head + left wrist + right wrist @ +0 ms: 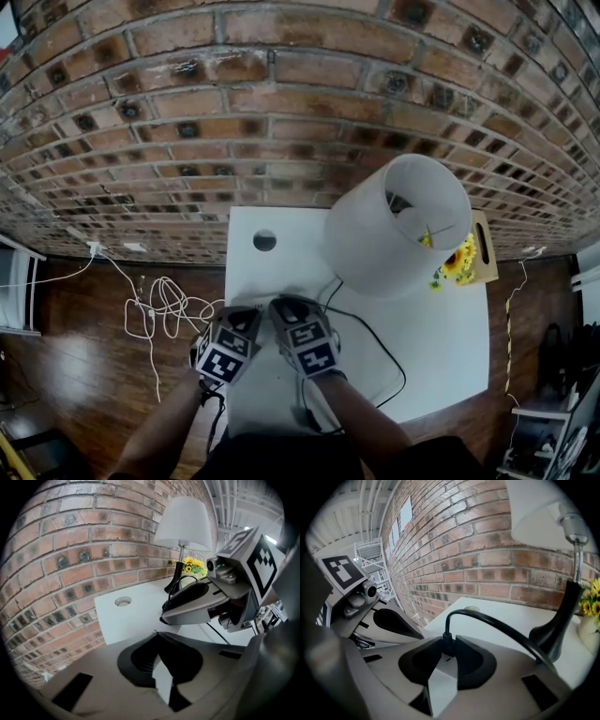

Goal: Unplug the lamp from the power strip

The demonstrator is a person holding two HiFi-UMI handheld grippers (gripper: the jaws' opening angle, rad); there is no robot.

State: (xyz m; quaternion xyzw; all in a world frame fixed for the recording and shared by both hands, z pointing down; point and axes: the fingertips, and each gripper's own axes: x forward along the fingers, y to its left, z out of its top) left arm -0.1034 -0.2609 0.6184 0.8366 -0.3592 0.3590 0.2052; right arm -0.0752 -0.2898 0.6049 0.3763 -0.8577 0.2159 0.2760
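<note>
Head view, lamp: white-shaded lamp [394,234] toward far right corner of bench [441,361]; yellow flowers [457,261] just beside it at right edge.
Head view, cord: black cord [380,345] looping from lamp foot across bench toward near left corner.
Head view, grippers: left gripper [234,339] and right gripper [302,336] side by side at near edge, close to left corner; whatever lies under them is covered by the marker cubes.
Left gripper view, grip: jaws narrow, pads flanking a white piece taken for the power strip [164,681]; reads as a bracing hold, not certain.
Right gripper view, grip: jaws part-closed, pads pressed on both sides of black plug [448,644]; plug upright, seated in white strip face just below, cord arching off toward lamp foot.
Step in hand: judged as the pull-out; plug gripped, not yet out.
Doing it well: pull straight along the prongs, away from strip face, no twisting. Grip on plug body, never on cord. Pin strip down with left so it cannot lift. Mind slack cord, no tug on lamp.
</note>
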